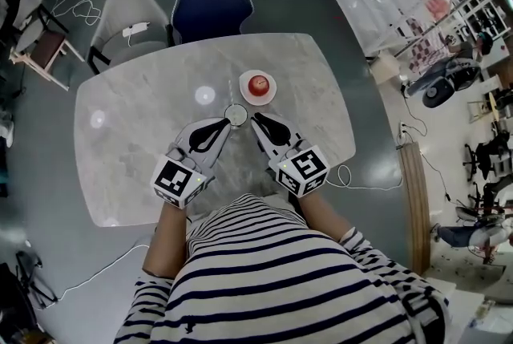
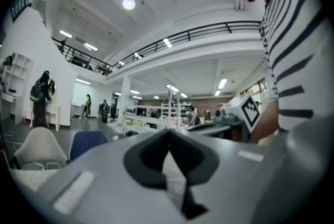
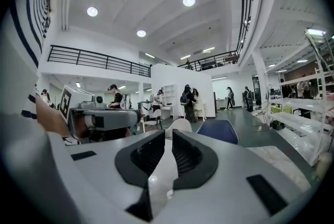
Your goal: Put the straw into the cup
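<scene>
In the head view a small clear cup [image 1: 236, 115] stands on the marble table [image 1: 136, 142], seen from above as a round rim. My two grippers point at it from the near side. The left gripper [image 1: 228, 124] has its tips just left of the cup; in the left gripper view its jaws [image 2: 168, 133] meet at the tips with nothing between them. The right gripper [image 1: 253, 119] sits just right of the cup, and in the right gripper view [image 3: 168, 137] its jaws stand a narrow gap apart, empty. No straw shows in any view.
A red apple [image 1: 257, 83] lies on a white plate [image 1: 244, 91] just beyond the cup. A blue chair [image 1: 212, 4] and a grey chair [image 1: 128, 18] stand at the table's far edge. Cables run across the floor on the right.
</scene>
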`<state>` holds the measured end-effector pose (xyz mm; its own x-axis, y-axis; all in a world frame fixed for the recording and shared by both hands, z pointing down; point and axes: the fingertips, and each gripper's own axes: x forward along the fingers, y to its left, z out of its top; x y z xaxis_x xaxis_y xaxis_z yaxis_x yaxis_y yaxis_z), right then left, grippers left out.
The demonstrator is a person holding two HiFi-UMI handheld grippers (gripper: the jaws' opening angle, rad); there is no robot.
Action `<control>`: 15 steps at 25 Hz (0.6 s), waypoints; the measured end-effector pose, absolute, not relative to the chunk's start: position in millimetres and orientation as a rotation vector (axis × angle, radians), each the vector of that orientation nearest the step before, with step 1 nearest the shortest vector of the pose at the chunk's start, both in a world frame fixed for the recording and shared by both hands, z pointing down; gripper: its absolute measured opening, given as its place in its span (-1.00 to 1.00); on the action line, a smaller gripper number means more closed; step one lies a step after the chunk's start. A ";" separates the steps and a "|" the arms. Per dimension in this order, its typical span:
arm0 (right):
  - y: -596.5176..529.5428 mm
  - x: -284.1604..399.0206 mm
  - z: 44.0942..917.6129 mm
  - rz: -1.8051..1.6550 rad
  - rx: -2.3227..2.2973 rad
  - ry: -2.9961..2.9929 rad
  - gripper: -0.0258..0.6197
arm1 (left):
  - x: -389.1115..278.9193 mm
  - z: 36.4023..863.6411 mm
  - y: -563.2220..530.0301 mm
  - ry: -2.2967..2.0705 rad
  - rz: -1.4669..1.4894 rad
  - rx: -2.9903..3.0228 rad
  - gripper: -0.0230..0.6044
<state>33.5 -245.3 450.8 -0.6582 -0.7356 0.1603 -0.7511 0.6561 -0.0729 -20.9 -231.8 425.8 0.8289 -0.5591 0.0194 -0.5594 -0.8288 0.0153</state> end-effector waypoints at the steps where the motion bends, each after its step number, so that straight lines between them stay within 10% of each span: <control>1: -243.0 33.1 449.7 0.202 1.241 -2.756 -0.88 | -21.1 426.0 -231.4 -0.912 0.022 2.985 -0.90; 15: -224.1 29.5 422.4 0.135 1.205 -2.822 -0.88 | -23.3 421.0 -231.4 -0.915 0.017 3.000 -0.90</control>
<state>29.5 -224.1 422.4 -0.6901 -0.7170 0.0985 -0.7231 0.6887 -0.0534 -23.3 -231.4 421.0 0.8298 -0.5579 0.0116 -0.5580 -0.8299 0.0018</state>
